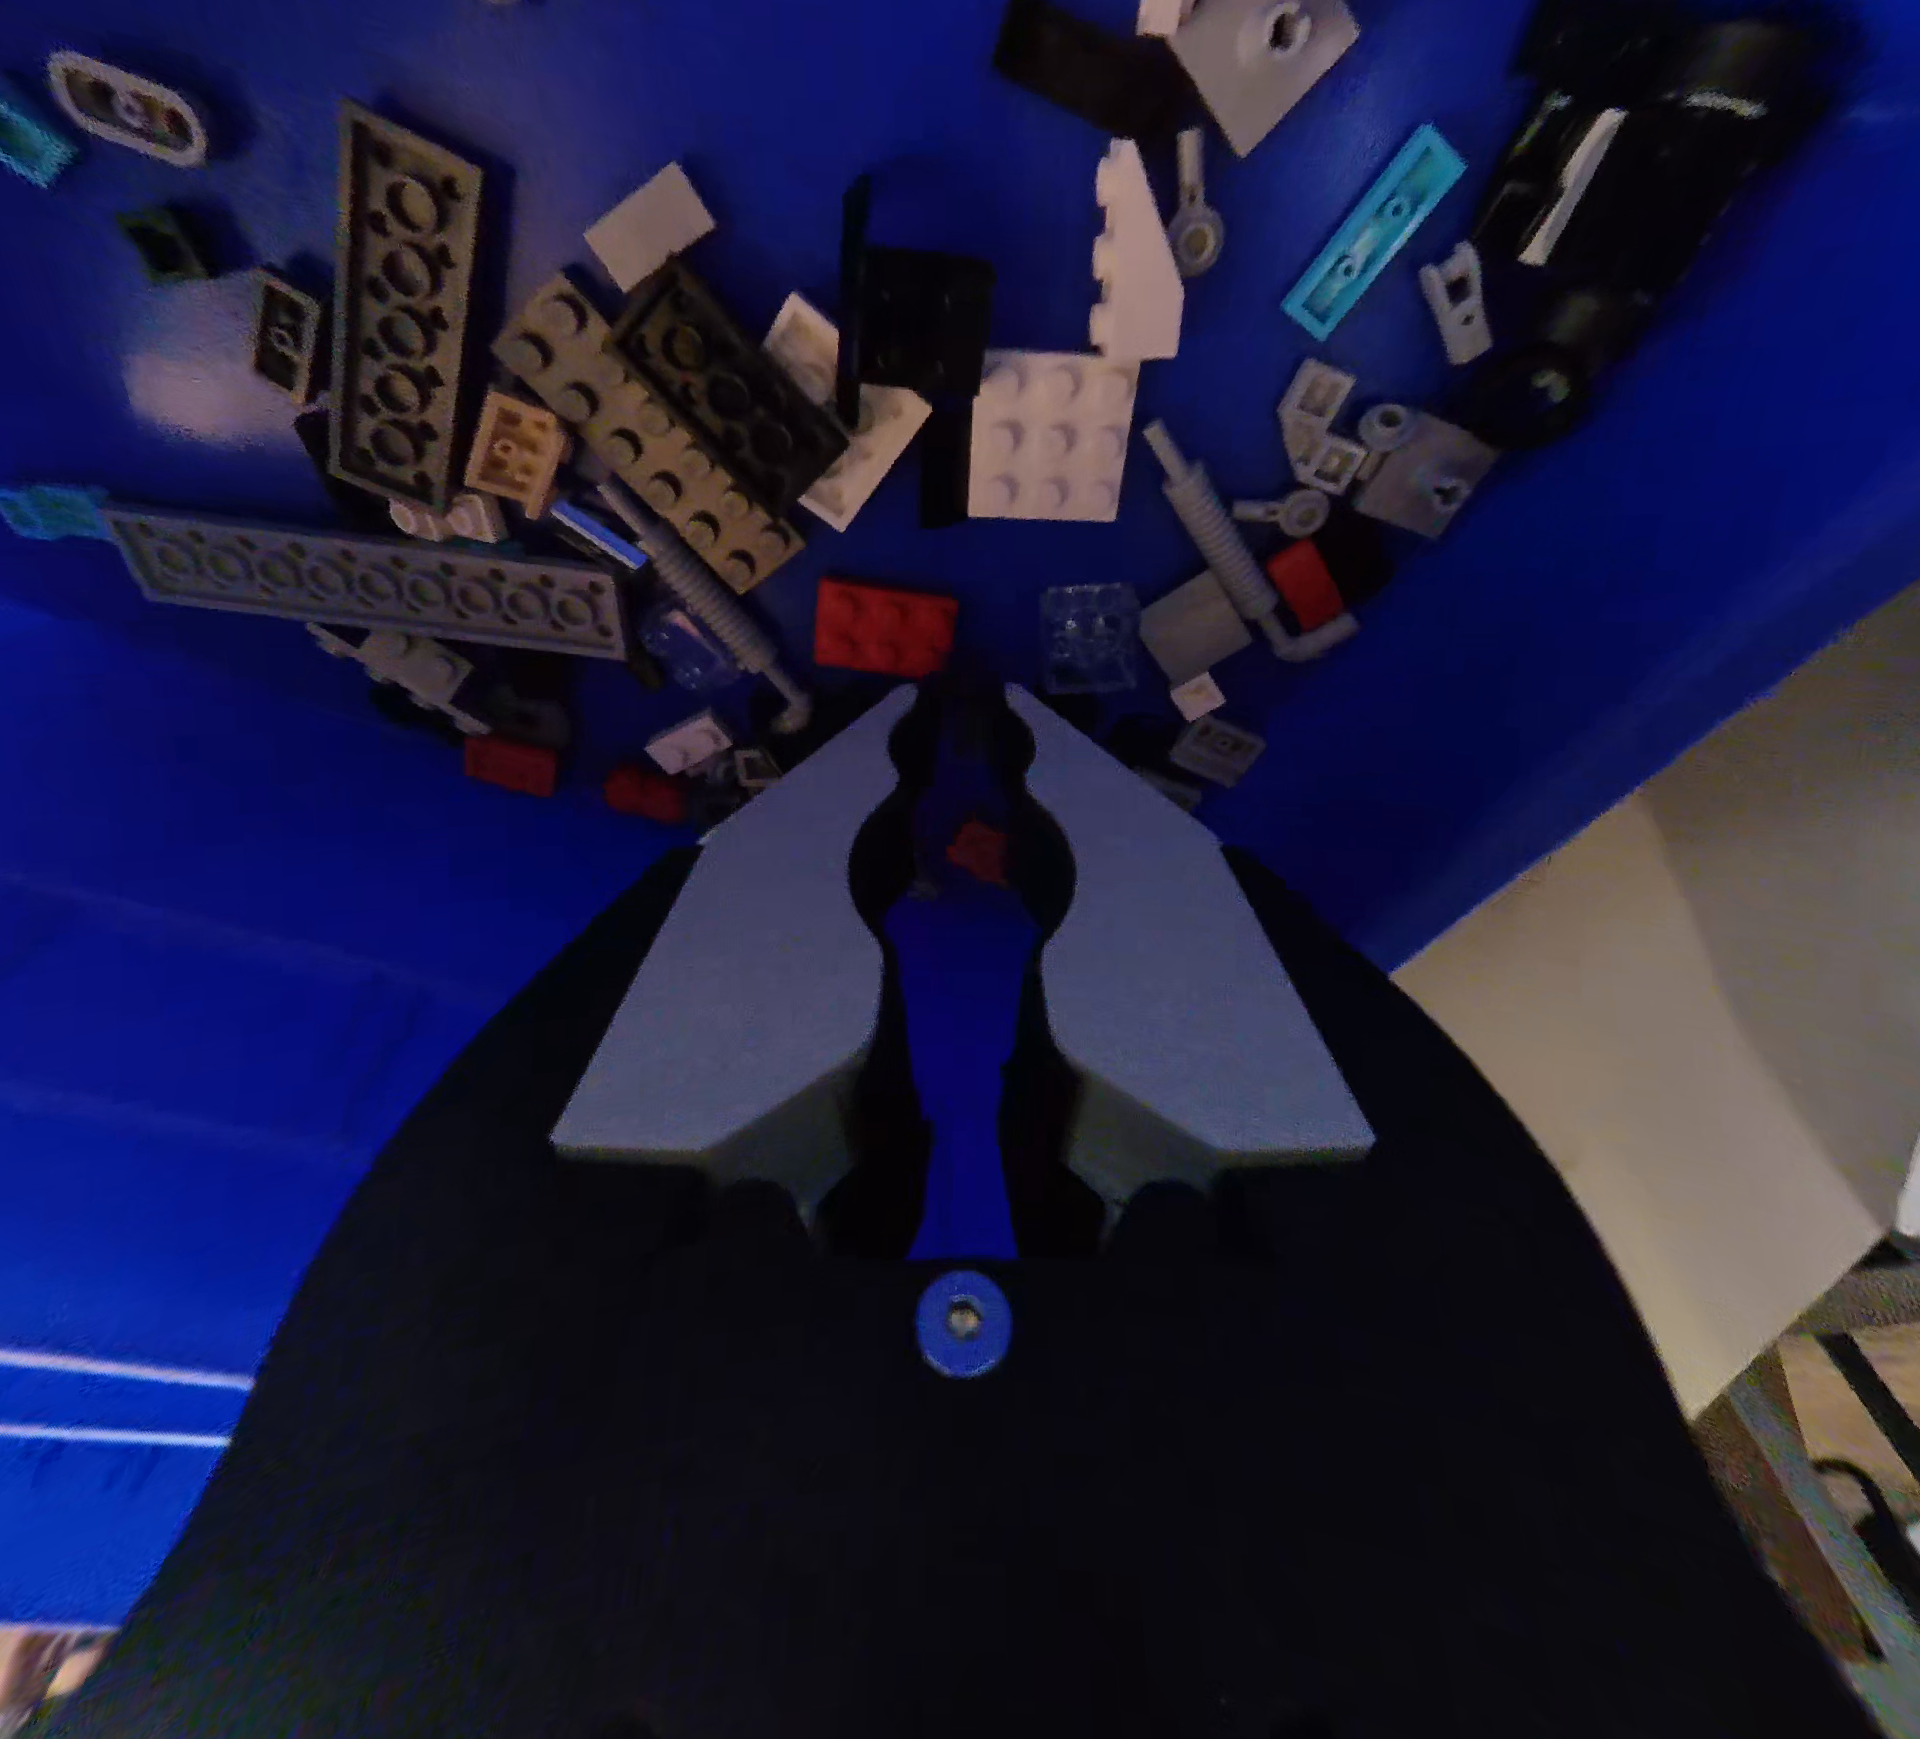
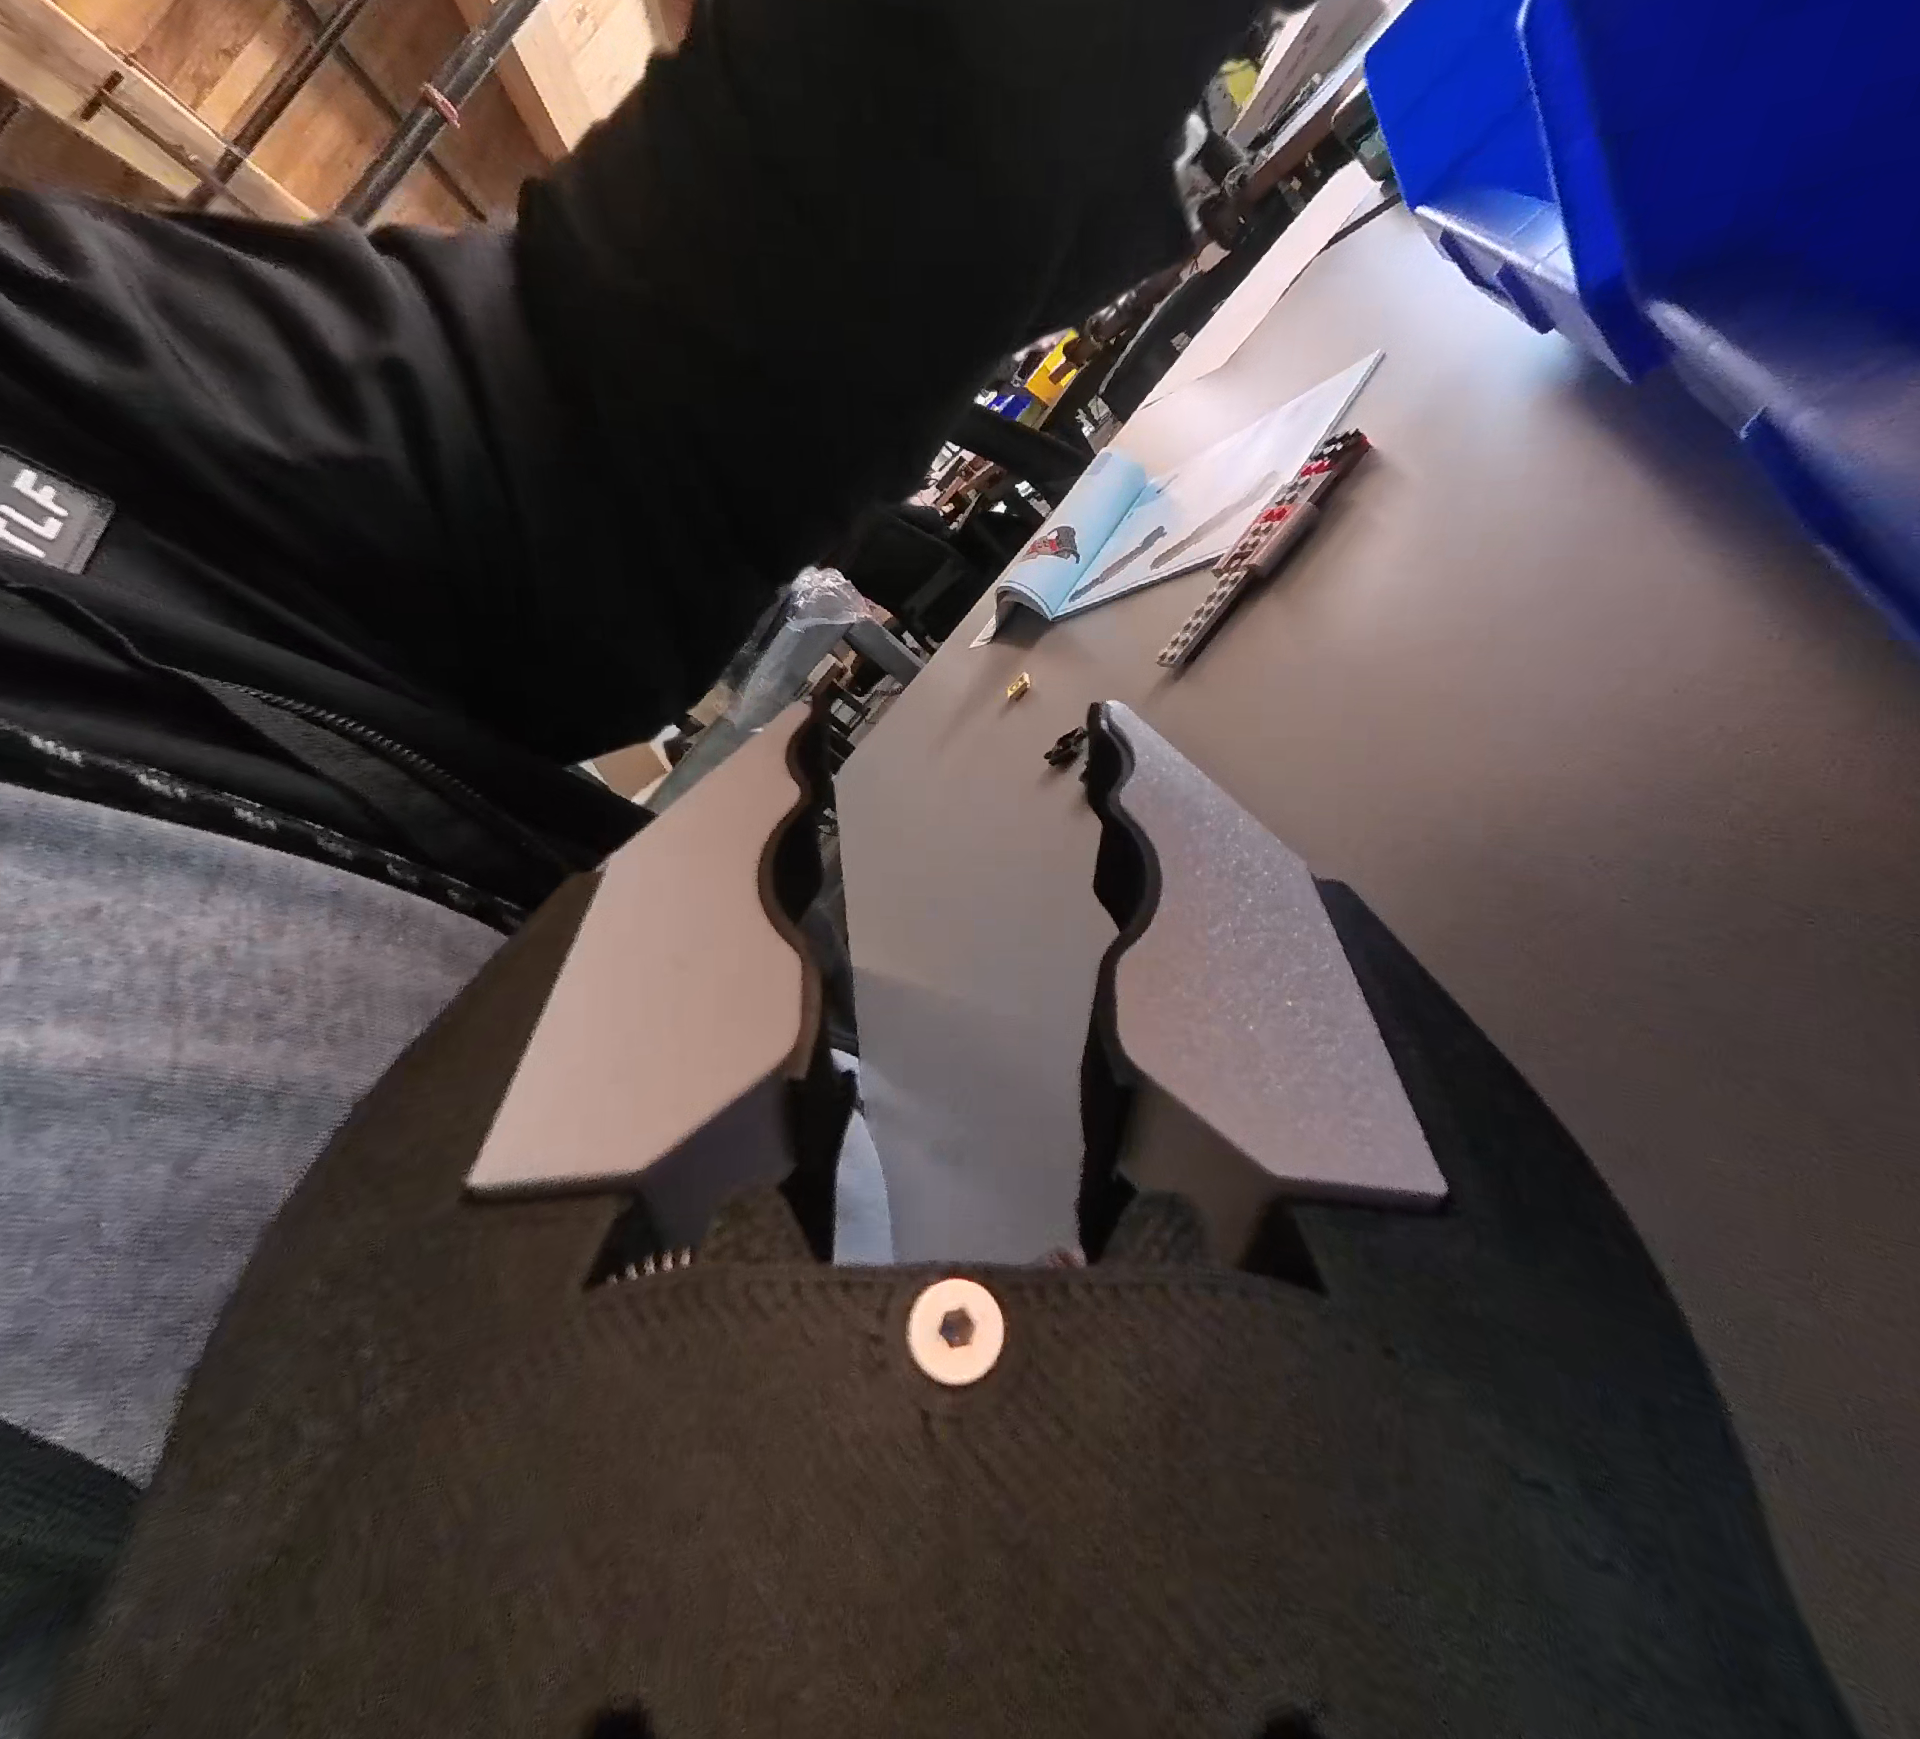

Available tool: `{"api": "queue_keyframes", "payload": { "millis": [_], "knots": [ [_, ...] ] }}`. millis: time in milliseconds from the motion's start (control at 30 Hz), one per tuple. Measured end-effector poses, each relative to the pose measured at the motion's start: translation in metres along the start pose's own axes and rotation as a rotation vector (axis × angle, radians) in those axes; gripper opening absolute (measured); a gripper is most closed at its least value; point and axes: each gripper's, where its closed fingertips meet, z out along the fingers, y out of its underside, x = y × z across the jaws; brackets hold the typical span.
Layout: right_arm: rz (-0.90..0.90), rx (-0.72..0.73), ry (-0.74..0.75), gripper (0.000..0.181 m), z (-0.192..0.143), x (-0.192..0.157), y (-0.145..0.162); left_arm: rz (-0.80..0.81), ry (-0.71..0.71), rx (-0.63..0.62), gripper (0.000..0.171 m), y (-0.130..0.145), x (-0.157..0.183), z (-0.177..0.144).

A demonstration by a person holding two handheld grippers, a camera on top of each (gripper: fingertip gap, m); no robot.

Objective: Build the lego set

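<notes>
In the left wrist view my left gripper (image 1: 961, 702) reaches down into a blue bin (image 1: 312, 962) of loose lego pieces. Its jaws stand close together with a narrow gap. Something dark sits between the tips, either a piece or shadow. A red 2x3 brick (image 1: 885, 636) and a clear brick (image 1: 1091, 635) lie just past the tips. In the right wrist view my right gripper (image 2: 951, 723) is open and empty over a grey table (image 2: 1455, 858). A partly built grey plate with red and black pieces (image 2: 1262, 536) lies beside an open instruction booklet (image 2: 1174, 494).
The bin holds several grey plates (image 1: 364, 583), white plates (image 1: 1049, 437), a turquoise tile (image 1: 1374, 233) and a black part (image 1: 1621, 162). On the table are a small gold piece (image 2: 1018, 687) and a small black piece (image 2: 1065, 744). The blue bin (image 2: 1683, 131) stands far right. A black sleeve (image 2: 727, 287) crosses the view. One gripper's finger ends stand about 20 centimeters off the other's.
</notes>
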Motion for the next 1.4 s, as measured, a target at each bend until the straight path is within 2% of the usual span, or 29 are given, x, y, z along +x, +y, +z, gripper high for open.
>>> {"api": "queue_keyframes", "payload": {
  "millis": [100, 200, 333, 433, 533, 633, 700, 800, 967, 1133, 1200, 1267, 1400],
  "knots": [
    [-0.002, -0.003, 0.009, 0.052, 0.001, 0.001, 0.0, -0.045, -0.002, 0.099, 0.009, -0.004, 0.003, -0.014],
    [-0.006, -0.011, 0.023, 0.052, 0.002, 0.003, 0.002, -0.123, -0.013, 0.251, 0.009, -0.003, 0.01, -0.04],
    [-0.024, -0.036, 0.058, 0.052, 0.005, 0.007, 0.006, -0.264, -0.025, 0.486, 0.008, 0.023, 0.033, -0.082],
    [-0.049, -0.057, 0.1, 0.052, 0.008, 0.011, 0.01, -0.401, -0.043, 0.636, 0.008, 0.068, 0.059, -0.101],
    [-0.085, -0.085, 0.158, 0.052, 0.011, 0.016, 0.014, -0.556, -0.06, 0.721, 0.008, 0.131, 0.092, -0.097],
    [-0.127, -0.129, 0.226, 0.052, 0.015, 0.023, 0.021, -0.721, -0.058, 0.732, 0.008, 0.195, 0.133, -0.069],
    [-0.16, -0.162, 0.26, 0.052, 0.019, 0.026, 0.026, -0.806, -0.052, 0.695, 0.008, 0.231, 0.162, -0.041],
    [-0.196, -0.209, 0.269, 0.052, 0.027, 0.027, 0.031, -0.867, -0.037, 0.651, 0.008, 0.262, 0.197, -0.002],
    [-0.252, -0.21, 0.304, 0.051, 0.05, 0.036, 0.025, -0.881, -0.073, 0.66, 0.008, 0.284, 0.214, 0.028],
    [-0.324, -0.269, 0.338, 0.051, 0.082, 0.043, 0.029, -0.883, -0.064, 0.789, 0.008, 0.282, 0.211, 0.029],
    [-0.355, -0.313, 0.343, 0.051, 0.094, 0.046, 0.033, -0.894, -0.08, 0.827, 0.014, 0.284, 0.208, 0.028],
    [-0.38, -0.357, 0.341, 0.051, 0.105, 0.048, 0.037, -0.909, -0.086, 0.896, 0.021, 0.285, 0.207, 0.022],
    [-0.4, -0.418, 0.314, 0.052, 0.124, 0.053, 0.041, -0.95, -0.119, 1.109, 0.026, 0.294, 0.214, 0.001]
  ]
}}
